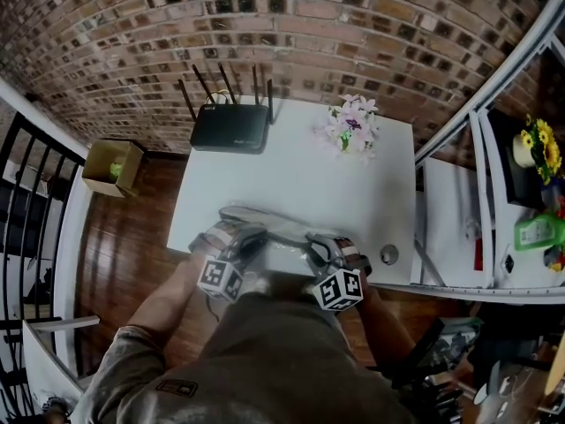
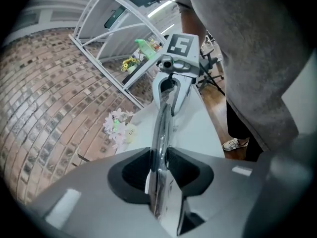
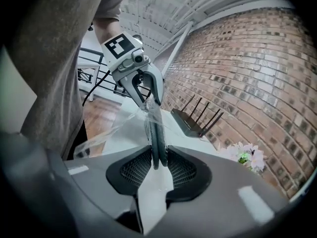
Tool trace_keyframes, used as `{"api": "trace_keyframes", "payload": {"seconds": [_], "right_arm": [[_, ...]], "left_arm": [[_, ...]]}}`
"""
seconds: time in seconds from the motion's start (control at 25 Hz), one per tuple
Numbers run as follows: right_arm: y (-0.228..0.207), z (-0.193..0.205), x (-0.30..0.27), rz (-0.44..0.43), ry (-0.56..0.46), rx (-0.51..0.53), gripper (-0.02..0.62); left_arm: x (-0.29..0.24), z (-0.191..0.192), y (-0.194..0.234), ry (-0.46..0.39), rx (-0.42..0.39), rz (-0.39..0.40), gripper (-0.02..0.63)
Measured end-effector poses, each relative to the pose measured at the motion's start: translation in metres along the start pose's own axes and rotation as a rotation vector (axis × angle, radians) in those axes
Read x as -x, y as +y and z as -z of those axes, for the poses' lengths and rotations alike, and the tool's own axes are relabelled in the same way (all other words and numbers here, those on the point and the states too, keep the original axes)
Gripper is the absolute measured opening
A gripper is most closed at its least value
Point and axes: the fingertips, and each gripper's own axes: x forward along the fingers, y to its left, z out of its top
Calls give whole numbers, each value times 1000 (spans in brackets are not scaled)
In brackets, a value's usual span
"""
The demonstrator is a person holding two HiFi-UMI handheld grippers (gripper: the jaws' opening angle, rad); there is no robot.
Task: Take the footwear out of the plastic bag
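Note:
In the head view a clear plastic bag (image 1: 275,229) with flat grey footwear inside is held just over the near edge of the white table (image 1: 291,179). My left gripper (image 1: 251,238) grips its left end and my right gripper (image 1: 316,245) its right end. In the left gripper view the jaws (image 2: 158,158) press on the bag's thin edge (image 2: 162,125), with the other gripper (image 2: 169,90) facing them. In the right gripper view the jaws (image 3: 158,157) pinch the dark soles (image 3: 157,135) through the plastic, and the left gripper (image 3: 147,94) holds the far end.
A black router (image 1: 231,127) with antennas stands at the table's back left and a bunch of pink flowers (image 1: 350,127) at the back right. A small round thing (image 1: 388,254) lies near the front right corner. A white shelf (image 1: 494,237) stands to the right, a cardboard box (image 1: 113,167) on the floor to the left.

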Motion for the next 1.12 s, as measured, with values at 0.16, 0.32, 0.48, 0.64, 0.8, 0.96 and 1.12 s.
{"api": "trace_keyframes", "payload": {"seconds": [0.16, 0.32, 0.48, 0.64, 0.8, 0.96, 1.12], "right_arm": [[1, -6, 0, 3, -9, 40, 140], [4, -15, -5, -5, -9, 85, 143], [5, -19, -5, -18, -23, 83, 117], [3, -21, -1, -21, -38, 77, 114], [1, -21, 8, -21, -51, 70, 114], [-3, -20, 19, -11, -62, 49, 110], [-8, -19, 24, 7, -59, 40, 118]], "left_arm": [[1, -3, 0, -11, -4, 6, 100], [2, -8, 3, -1, -8, 22, 100], [2, 0, 2, 10, -26, 9, 114], [1, 10, 5, 43, -33, -9, 131], [-1, 24, 7, 63, -20, -29, 133], [1, 32, 13, 81, -1, -49, 122], [2, 28, 16, 79, 11, -76, 64]]}}
